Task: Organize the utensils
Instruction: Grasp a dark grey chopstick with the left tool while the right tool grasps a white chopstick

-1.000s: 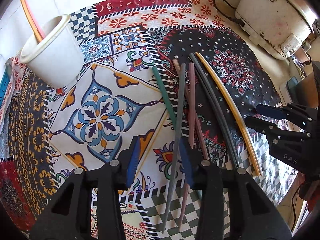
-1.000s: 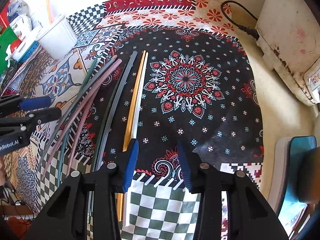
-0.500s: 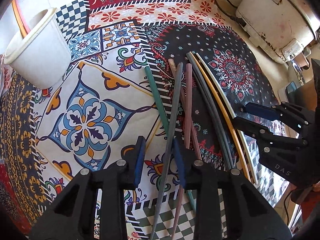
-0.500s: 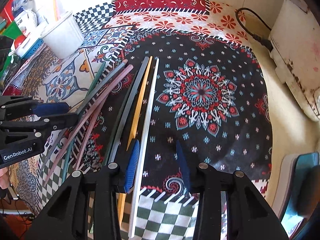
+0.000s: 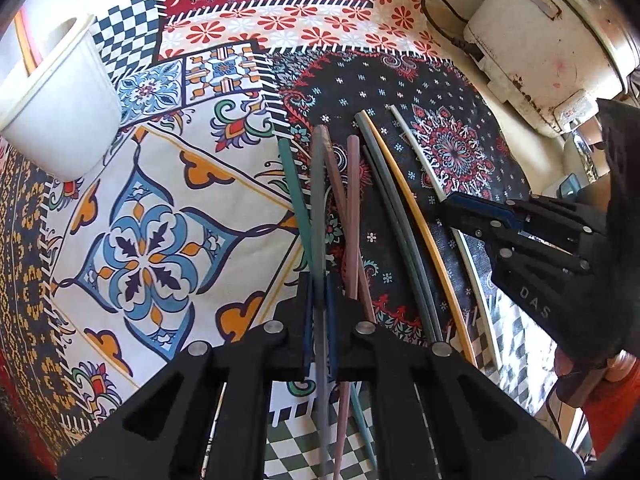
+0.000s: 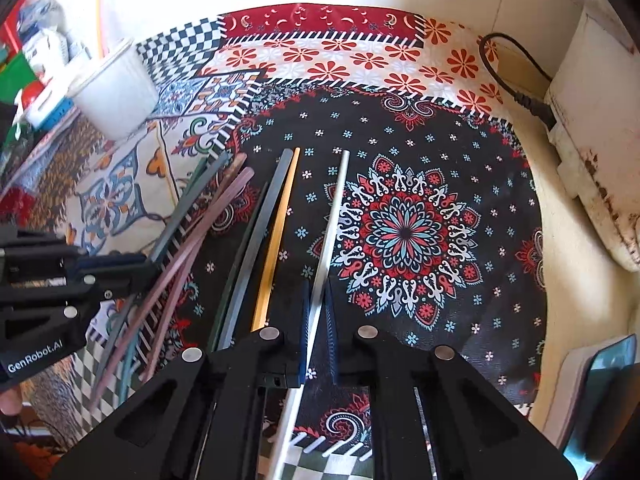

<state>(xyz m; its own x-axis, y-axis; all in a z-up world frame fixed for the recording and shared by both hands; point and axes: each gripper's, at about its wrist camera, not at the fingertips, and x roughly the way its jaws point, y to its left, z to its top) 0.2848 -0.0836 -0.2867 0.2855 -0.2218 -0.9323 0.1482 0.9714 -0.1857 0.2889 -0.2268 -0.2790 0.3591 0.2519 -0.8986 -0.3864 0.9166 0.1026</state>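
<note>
- Grey, slender plastic chopstick (image 5: 319,216) sits clamped between the blue pads of your left gripper (image 5: 319,304), at lower centre of the left wrist view.
- Your right gripper (image 6: 318,312) pinches a thin white chopstick (image 6: 330,224), which runs from lower centre up toward the middle of the right wrist view.
- Loose sticks lie on the patterned patchwork tablecloth (image 5: 160,208) between your two tools: a green one (image 5: 296,196), two pink ones (image 5: 352,208), two dark grey ones (image 5: 394,216) and a yellow one (image 5: 412,208).
- Your white plastic cup (image 5: 60,108) stands at the upper left of the left view, with orange sticks (image 5: 24,44) standing in it.
- At upper right rests a worn white appliance (image 5: 552,40).
</note>
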